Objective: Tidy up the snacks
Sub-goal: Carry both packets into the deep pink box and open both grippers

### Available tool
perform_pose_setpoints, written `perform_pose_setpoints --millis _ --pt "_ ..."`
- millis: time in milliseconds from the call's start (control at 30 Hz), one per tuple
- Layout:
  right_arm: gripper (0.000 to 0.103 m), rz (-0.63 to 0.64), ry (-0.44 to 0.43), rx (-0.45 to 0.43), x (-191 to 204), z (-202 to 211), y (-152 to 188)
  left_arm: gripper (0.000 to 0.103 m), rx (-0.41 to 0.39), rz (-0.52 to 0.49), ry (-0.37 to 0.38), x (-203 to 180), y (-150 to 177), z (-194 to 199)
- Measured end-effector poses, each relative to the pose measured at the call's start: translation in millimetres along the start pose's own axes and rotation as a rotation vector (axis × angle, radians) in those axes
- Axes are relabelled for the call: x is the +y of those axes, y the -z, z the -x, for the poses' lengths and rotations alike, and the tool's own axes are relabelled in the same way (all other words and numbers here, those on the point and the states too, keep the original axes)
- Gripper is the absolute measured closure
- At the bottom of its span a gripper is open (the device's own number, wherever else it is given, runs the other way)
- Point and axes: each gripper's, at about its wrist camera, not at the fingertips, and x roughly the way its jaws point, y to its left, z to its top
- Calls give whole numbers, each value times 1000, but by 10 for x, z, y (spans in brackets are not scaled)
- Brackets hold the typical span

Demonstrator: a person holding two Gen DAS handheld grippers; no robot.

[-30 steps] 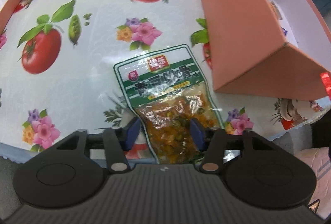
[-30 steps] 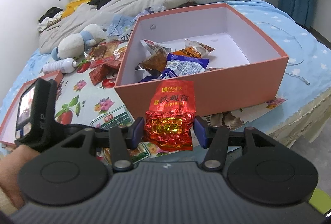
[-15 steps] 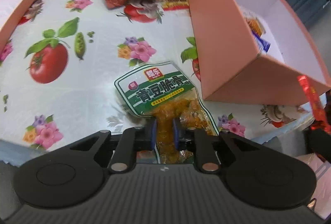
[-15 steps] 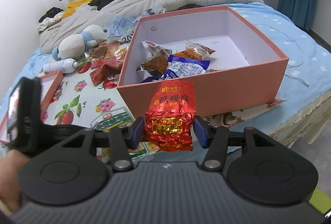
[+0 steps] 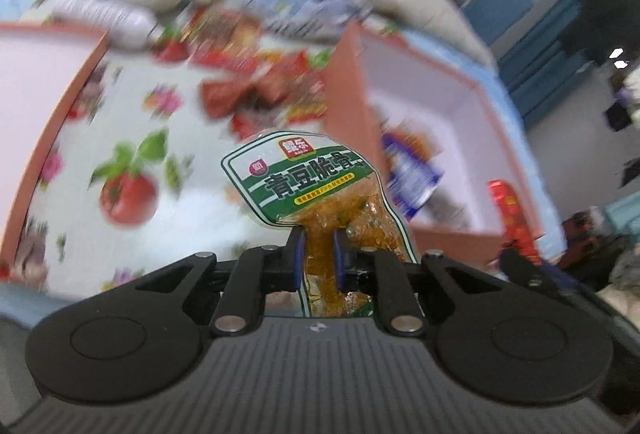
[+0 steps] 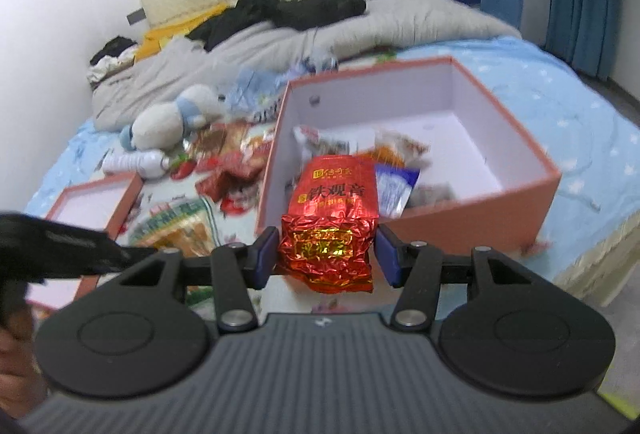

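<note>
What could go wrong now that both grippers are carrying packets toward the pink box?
The left gripper pinches only the lower end of the green snack pouch, so it may swing or slip.

The right gripper holds the crinkled red foil packet with little visible squeeze; it could drop short of the pink box.

Both approach together, so the grippers might collide.

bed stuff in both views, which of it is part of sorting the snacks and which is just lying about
Part of the job:
- green pea snack pouch, gripped by the left tool
- red tea packet, in the right tool
- pink box holding snacks
- loose red snack packets

Just lying about:
- plush toy
- white bottle
- black clothes
</note>
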Motion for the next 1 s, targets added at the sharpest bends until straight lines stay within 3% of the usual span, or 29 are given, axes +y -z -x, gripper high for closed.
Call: perform_pose_setpoints --millis 133,300,433,733,900,1000 --pt "48 17 20 -48 -70 -28 -274 86 -75 -107 43 -338 -338 112" --pt "48 6 47 -53 -264 -179 -579 86 -100 -241 72 -798 -672 -33" --pt "48 1 65 -13 -440 -407 -746 86 -53 -311 76 -1106 -908 -381" --pt "48 -42 98 133 -808 -1022 -888 86 142 -392 34 -1445 -1232 -1317" --pt "47 -46 98 181 -881 -1145 -860 86 182 -392 14 -1440 -1304 -1469" --pt "42 -68 104 189 -924 -1144 -844 79 214 -409 29 -1434 -1312 -1465"
